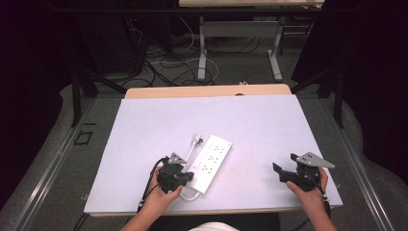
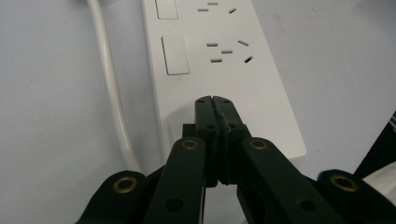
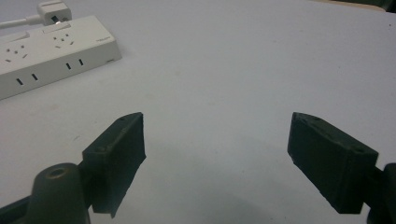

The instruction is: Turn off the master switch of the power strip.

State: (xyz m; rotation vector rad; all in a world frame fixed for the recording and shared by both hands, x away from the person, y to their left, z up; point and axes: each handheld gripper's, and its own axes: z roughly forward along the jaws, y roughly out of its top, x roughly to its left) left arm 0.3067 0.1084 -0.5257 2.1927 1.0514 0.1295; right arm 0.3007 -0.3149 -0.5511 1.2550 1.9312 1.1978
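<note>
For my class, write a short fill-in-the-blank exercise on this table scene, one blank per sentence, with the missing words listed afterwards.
1. The left tongs are ____, their jaws pressed together over the near end of the power strip.
2. The right tongs are ____, with bare table between the jaws.
3. The power strip's colour is ____.
4. The white plug lies on the table beside the strip's ____ end.

Missing words: shut; open; white; far
</note>
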